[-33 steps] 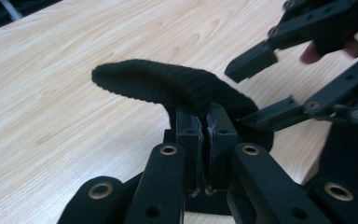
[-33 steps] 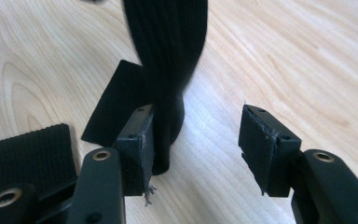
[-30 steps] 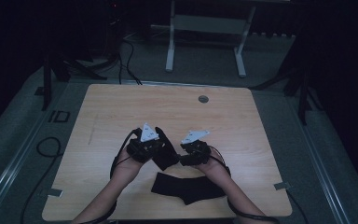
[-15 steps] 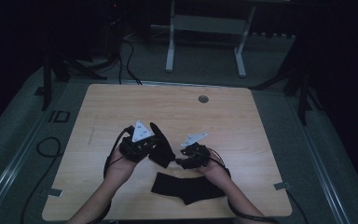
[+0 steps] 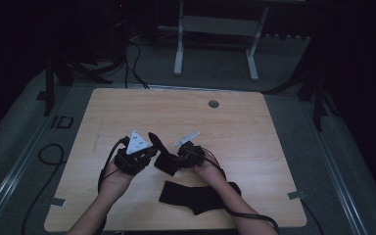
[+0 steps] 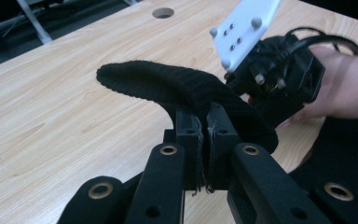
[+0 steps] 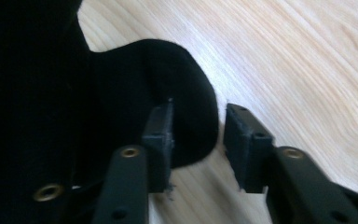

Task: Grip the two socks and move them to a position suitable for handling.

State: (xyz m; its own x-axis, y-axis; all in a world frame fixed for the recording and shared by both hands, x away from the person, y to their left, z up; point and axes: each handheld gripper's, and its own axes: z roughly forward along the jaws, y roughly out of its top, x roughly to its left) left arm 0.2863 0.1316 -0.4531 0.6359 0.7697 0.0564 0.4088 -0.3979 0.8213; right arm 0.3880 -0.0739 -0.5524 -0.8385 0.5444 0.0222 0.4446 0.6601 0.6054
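Note:
A black sock (image 6: 177, 86) is lifted off the wooden table (image 5: 254, 132), and my left gripper (image 6: 204, 126) is shut on its fabric. In the high view that sock (image 5: 162, 155) hangs between the left gripper (image 5: 149, 155) and the right gripper (image 5: 178, 157). My right gripper (image 7: 198, 126) is open, its jaws standing either side of the sock's rounded end (image 7: 186, 93) without pinching it. From the left gripper view the right gripper (image 6: 279, 79) sits just behind the sock. A second black sock (image 5: 196, 197) lies flat near the front edge, under the right forearm.
A round cable hole (image 5: 213, 104) sits near the table's far edge. Cables (image 5: 46, 152) trail off the left side onto the grey floor. A white metal stand (image 5: 215, 29) is beyond the table.
Both grippers have shifted left across the table with the lifted sock between them. The sock on the table has stayed put.

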